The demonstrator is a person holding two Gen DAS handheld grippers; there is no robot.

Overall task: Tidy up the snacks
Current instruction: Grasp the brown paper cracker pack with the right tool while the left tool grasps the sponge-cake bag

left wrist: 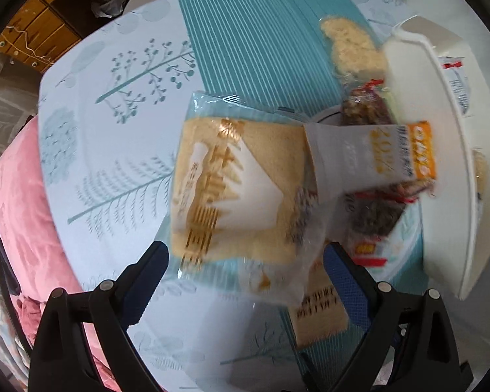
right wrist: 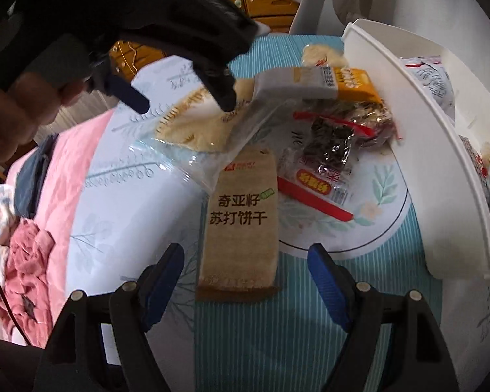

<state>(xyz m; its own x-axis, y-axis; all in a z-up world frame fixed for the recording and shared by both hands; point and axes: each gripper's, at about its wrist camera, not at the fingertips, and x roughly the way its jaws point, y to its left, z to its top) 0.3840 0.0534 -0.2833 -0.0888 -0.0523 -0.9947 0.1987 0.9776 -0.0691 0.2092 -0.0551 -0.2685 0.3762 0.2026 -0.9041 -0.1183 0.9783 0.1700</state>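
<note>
- White tray at the right side of the table, tilted in view, curved rim toward the snack pile. Inside: a white wrapper with red print at the far end, and more packets at the near end, partly hidden by the rim.
- Same tray seen by the left wrist camera; contents there too blurred to name.
- Snacks are loose on the table just left of the tray, over a round plate-like print on the cloth.
- Tan cracker pack lies flat, nearest, lengthwise between the right claw's fingers but not touched.
- Right claw: released, jaws apart, nothing in them.
- Clear bag of pale cake, its clear end lapping the far end of the cracker pack. Left wrist view: cake bag directly under the left claw.
- Left claw: released, wide, hanging over the cake bag; pads not pressing it. From the right wrist view the left claw hangs over the bag's far edge, a hand behind it.
- Grey-and-orange pack rests on top of the pile, far side.
- Dark nut packets with red trim lie between cracker pack and tray.
- Pale noodle-like pack at the far end, beside the tray's corner.
- Left half of the table is bare cloth; table edge on the left drops to pink bedding.
</note>
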